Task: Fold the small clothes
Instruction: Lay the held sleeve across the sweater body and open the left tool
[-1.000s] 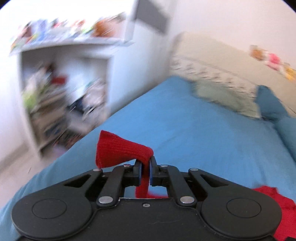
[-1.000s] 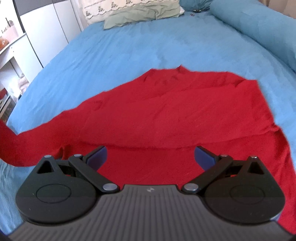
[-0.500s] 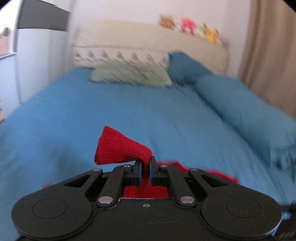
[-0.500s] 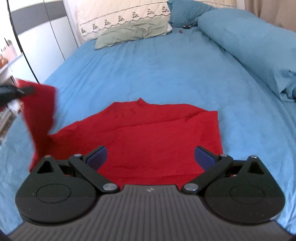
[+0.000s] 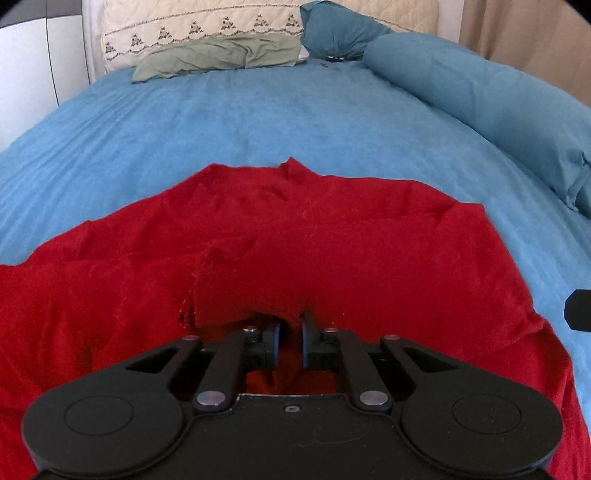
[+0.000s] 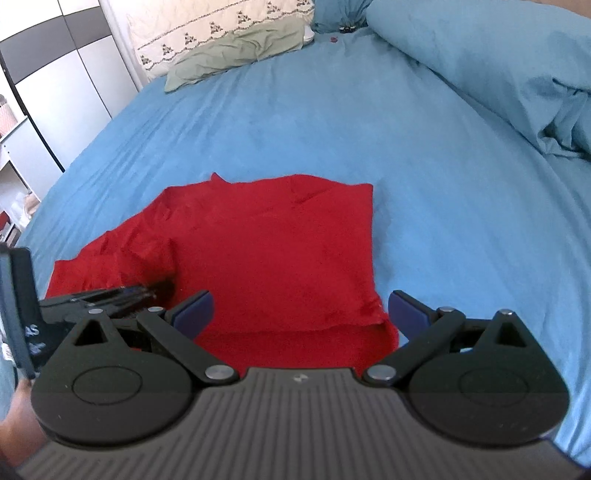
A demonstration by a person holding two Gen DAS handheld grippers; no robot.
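Observation:
A red knit garment lies spread on the blue bedspread. My left gripper is shut on the garment's red sleeve end and holds it low over the garment's body. In the right wrist view the garment is a rough rectangle with a folded left side, and the left gripper shows at its left edge. My right gripper is open and empty, just above the garment's near edge.
A green pillow and a cream embroidered pillow lie at the bed's head. A rolled blue duvet runs along the right side. White wardrobe doors stand to the left of the bed.
My left gripper swung right from the bed's left side and carried the sleeve over the garment's body, then lowered it. The right gripper pulled back and stayed open.

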